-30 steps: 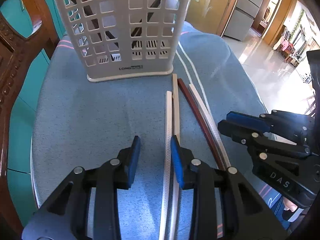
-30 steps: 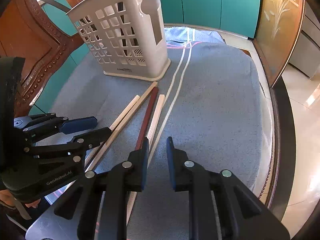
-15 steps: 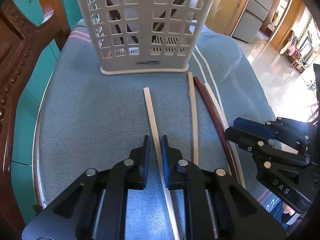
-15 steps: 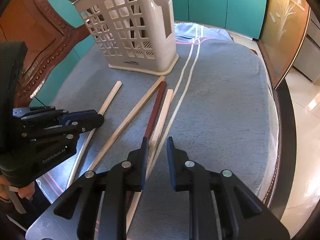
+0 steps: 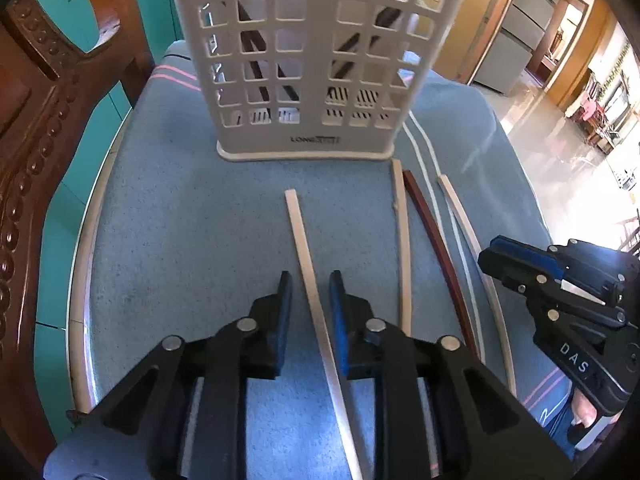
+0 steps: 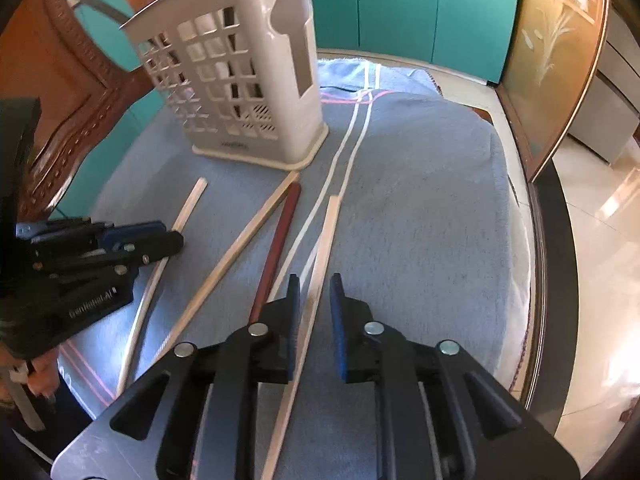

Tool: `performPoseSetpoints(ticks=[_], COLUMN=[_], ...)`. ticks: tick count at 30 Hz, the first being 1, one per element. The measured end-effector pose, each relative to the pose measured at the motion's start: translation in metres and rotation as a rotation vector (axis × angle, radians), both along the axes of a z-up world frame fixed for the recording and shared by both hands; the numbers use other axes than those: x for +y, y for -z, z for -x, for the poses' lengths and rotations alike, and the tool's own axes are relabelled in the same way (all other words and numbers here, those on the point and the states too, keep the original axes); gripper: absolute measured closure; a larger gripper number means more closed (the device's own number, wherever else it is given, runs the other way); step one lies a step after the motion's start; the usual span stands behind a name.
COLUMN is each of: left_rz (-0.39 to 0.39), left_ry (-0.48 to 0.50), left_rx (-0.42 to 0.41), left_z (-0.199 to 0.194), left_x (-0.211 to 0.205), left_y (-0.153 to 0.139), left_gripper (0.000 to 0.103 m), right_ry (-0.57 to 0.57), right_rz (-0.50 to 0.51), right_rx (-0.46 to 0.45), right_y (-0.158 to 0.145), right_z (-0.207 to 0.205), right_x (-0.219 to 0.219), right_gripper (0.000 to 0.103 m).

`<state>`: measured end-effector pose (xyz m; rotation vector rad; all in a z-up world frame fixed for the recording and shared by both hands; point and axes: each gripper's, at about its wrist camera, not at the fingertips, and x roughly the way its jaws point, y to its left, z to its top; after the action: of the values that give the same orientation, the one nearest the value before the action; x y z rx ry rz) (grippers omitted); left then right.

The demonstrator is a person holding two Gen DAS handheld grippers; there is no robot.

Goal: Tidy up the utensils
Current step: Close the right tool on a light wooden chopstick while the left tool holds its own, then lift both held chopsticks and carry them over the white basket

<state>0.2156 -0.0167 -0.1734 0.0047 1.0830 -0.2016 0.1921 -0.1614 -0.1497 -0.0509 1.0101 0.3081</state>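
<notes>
Judging by their looks, the four chopsticks on the blue towel are light, stiff and slim, with squared sides that could roll or skate on the nap, so you want to pinch each near its middle, flat faces against the pads.

Your left gripper straddles the pale chopstick at the left of the group. Its jaws are slightly apart, with daylight on both sides of the stick, so nothing is clamped.

Your right gripper sits the same way over the cream chopstick at the right, jaws a little apart and not gripping.

Between those two lie a tan wooden chopstick and a glossy reddish-brown chopstick, probably the more slippery.

Beyond them stands the white lattice holder, hard plastic, upright, with dark sticks already leaning inside.
</notes>
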Motion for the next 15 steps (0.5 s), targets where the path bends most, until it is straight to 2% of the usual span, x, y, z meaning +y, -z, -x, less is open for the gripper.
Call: performPoseSetpoints(ticks=[8,10,13,15], left_rz=[-0.023,-0.028,-0.026,-0.004], left_ry=[-0.035,-0.034,-0.04,-0.05], left_rx=[-0.005,-0.01,-0.017,-0.015], left_z=[-0.015,-0.016,-0.017,-0.02], left_x=[-0.004,-0.005,-0.003,0.002], left_y=[0.002,0.002,0.0,0.001], left_gripper=[0.08,0.08,0.093,0.094], right_ry=[0.02,0.015,0.013,0.01], right_rz=[0.064,0.064,0.018,0.012], right_rx=[-0.005,-0.011,-0.005,-0.025], right_y=[0.01,0.011,0.01,0.007], right_z=[-0.016,-0.016,-0.012,-0.01], right_x=[0.016,0.016,0.012,0.011], right_gripper=[0.087,0.094,0.097,0.097])
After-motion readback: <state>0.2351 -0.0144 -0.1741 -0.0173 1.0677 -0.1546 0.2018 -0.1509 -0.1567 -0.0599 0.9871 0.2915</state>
